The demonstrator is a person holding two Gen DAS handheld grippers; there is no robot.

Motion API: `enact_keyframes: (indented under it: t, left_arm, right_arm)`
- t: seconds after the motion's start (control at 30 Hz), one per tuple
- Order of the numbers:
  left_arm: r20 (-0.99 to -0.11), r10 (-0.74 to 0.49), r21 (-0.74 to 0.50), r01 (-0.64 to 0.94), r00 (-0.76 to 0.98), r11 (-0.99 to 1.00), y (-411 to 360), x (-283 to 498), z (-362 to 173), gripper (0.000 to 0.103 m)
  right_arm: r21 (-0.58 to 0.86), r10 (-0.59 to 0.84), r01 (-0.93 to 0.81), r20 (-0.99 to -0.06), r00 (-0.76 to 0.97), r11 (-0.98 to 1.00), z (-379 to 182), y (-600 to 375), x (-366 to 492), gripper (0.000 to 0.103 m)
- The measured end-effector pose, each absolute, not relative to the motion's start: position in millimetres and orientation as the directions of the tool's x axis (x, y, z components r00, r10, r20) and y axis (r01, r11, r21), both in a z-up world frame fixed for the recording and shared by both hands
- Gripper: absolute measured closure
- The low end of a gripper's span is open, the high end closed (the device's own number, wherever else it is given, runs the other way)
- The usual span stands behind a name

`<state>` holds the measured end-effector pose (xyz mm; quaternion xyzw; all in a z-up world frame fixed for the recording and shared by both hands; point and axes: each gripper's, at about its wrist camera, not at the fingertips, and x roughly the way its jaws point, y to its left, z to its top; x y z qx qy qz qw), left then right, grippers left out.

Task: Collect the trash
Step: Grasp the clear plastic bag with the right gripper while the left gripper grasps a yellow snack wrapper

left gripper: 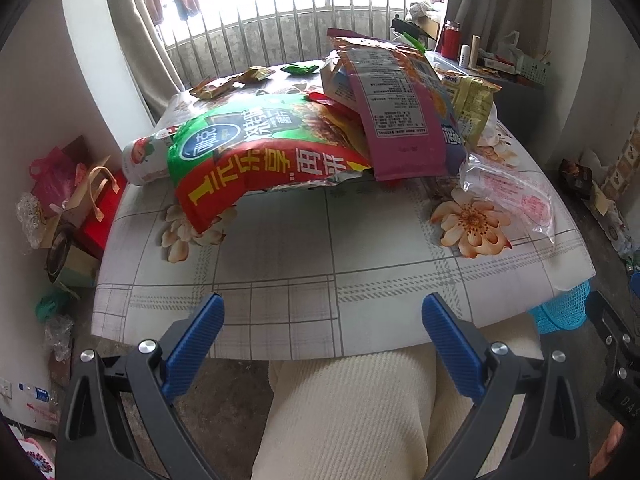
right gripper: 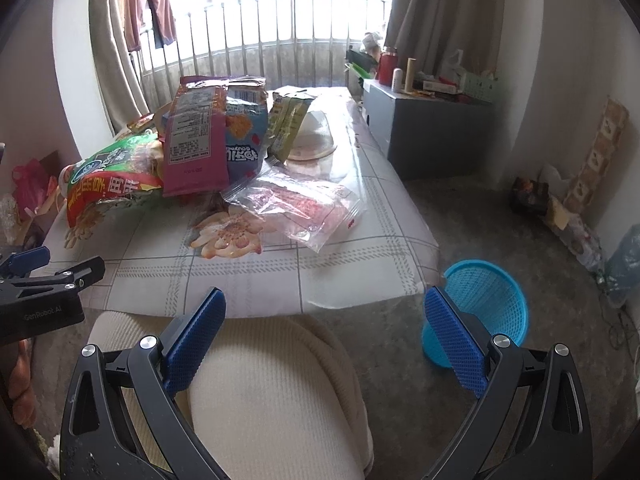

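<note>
A pile of empty snack bags lies on the table (left gripper: 280, 272): a big red-and-green bag (left gripper: 256, 152) (right gripper: 112, 176), a pink-backed bag (left gripper: 400, 120) (right gripper: 196, 144) leaning on it, a yellow-green bag (left gripper: 474, 108) (right gripper: 290, 124) and a clear zip bag (left gripper: 516, 196) (right gripper: 296, 208). A blue mesh bin (right gripper: 484, 304) (left gripper: 560, 308) stands on the floor by the table's right front corner. My left gripper (left gripper: 322, 320) is open and empty, held before the table's near edge. My right gripper (right gripper: 326, 316) is open and empty, between the table edge and the bin.
The person's cream-clad knee (left gripper: 352, 412) (right gripper: 264, 392) sits below both grippers. Small wrappers (left gripper: 224, 84) lie at the table's far end. A grey cabinet (right gripper: 432, 132) with bottles stands right of the table. Bags and boxes (left gripper: 72, 200) clutter the floor on the left.
</note>
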<state>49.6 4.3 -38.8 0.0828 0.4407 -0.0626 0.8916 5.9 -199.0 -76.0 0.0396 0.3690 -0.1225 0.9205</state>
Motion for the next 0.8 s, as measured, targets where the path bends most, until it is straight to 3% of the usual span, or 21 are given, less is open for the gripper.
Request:
enact_keyframes:
  t: [0.27,0.43,0.6,0.8]
  left_arm:
    - [-0.785,-0.214,-0.051,0.285,0.581,0.957,2,76,-50,0.006]
    - [-0.709,-0.383,-0.194,0.358,0.592,0.913,14,83,-49,0.006]
    - [-0.677,-0.427,-0.244,0.365,0.599,0.899,21,88,-48,0.006]
    - [-0.676,-0.485,-0.304,0.389,0.555,0.87,21,90,-48,0.006]
  right_arm:
    - [-0.007,-0.138,0.183,-0.686,0.715,0.983,-86,-221,42,0.008]
    - [0.032,-0.001,0.031,-0.692,0.722,0.999,-88,-226,84,0.008]
    - [0.042,0.111,-0.118,-0.731,0.674,0.992,-98,-226,128,0.008]
    - [0.125,0.181,-0.134,-0.776,0.605,0.983,-112,-242,155,0.012]
